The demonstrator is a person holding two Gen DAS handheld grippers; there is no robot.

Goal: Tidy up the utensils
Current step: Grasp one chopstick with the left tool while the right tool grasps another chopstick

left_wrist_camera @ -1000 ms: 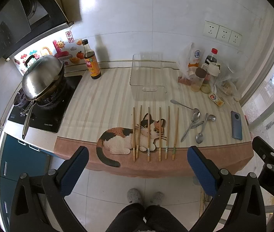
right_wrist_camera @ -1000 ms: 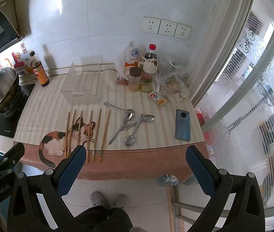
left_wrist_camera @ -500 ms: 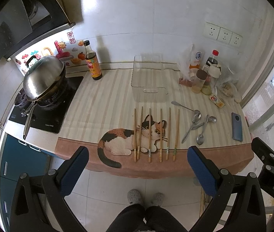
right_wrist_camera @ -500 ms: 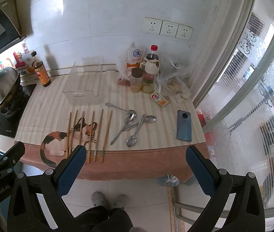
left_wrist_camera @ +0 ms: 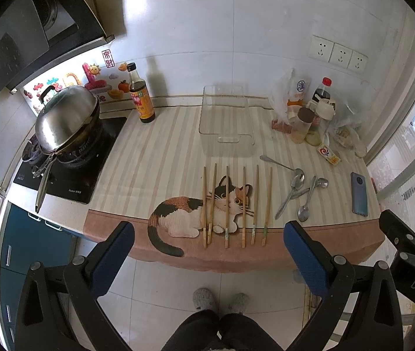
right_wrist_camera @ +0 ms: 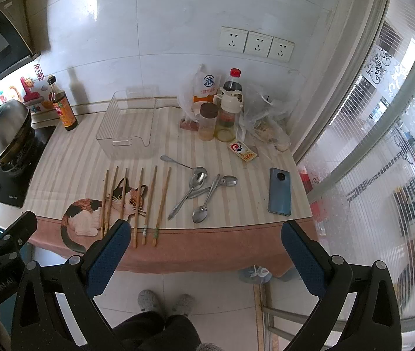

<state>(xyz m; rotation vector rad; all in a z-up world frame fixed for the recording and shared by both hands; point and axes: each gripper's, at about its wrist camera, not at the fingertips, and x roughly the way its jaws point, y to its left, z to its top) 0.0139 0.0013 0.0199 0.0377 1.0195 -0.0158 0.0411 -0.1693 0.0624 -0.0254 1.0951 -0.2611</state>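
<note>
Several wooden chopsticks (left_wrist_camera: 236, 204) lie side by side on the cat-print mat near the counter's front edge; they also show in the right wrist view (right_wrist_camera: 137, 201). Several metal spoons (left_wrist_camera: 298, 188) lie in a loose pile to their right, seen also in the right wrist view (right_wrist_camera: 201, 190). A clear plastic bin (left_wrist_camera: 225, 122) stands empty behind the chopsticks, seen also in the right wrist view (right_wrist_camera: 128, 125). My left gripper (left_wrist_camera: 207, 251) is open and empty, held in front of the counter, short of the chopsticks. My right gripper (right_wrist_camera: 204, 254) is open and empty, in front of the spoons.
A blue phone (right_wrist_camera: 280, 191) lies right of the spoons. Jars, bottles and bags (right_wrist_camera: 222, 111) stand at the back right. A sauce bottle (left_wrist_camera: 140, 99) and a lidded wok (left_wrist_camera: 67, 120) on a cooktop are at the left. The counter edge (left_wrist_camera: 230, 254) faces me.
Both grippers have moved closer to the counter and slightly lower; the chopsticks and spoons appear larger. Nothing on the counter has moved.
</note>
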